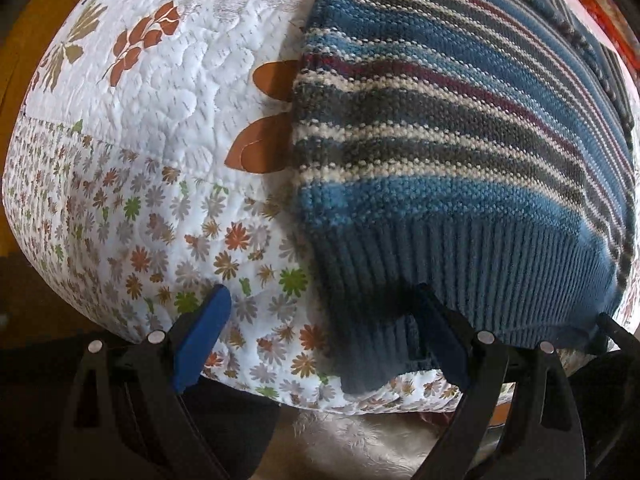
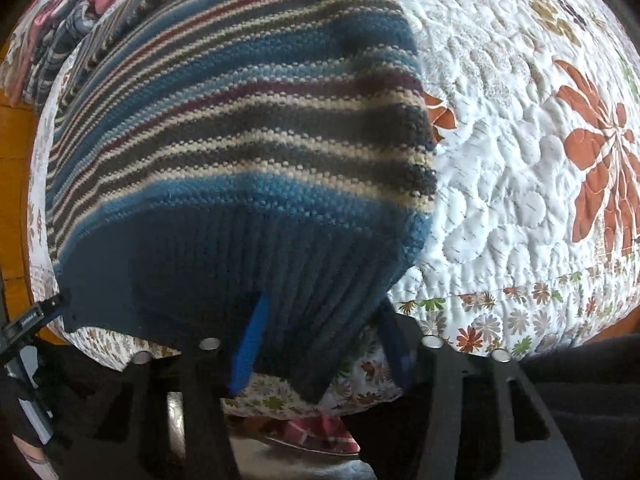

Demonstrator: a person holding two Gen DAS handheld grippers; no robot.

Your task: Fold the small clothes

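White quilted bedding [image 1: 160,128] printed with rust leaves and small flowers covers the whole surface, and a wooden floor [image 1: 24,60] shows beyond its far left edge. On it lies a striped knit sweater [image 1: 460,128], banded in blue, grey, cream and maroon, spread flat with its ribbed blue hem [image 1: 460,280] at the near edge of the bed. In the left wrist view the sweater fills the right half of the scene; in the right wrist view it fills the left and centre.

The left gripper [image 1: 324,340] stands wide apart, its blue-padded fingers [image 1: 200,332] spread, with the left corner of the hem hanging between them; the right finger sits against the ribbing, the left one over bare quilt. The right gripper [image 2: 320,344] also has its jaws spread, straddling the right corner of the hem, which droops down between the two fingers. Whether either pad actually presses the fabric is hard to say, since the hem is in deep shadow there.

More clothes [image 2: 80,8], pink and striped, are heaped at the far left behind the sweater.
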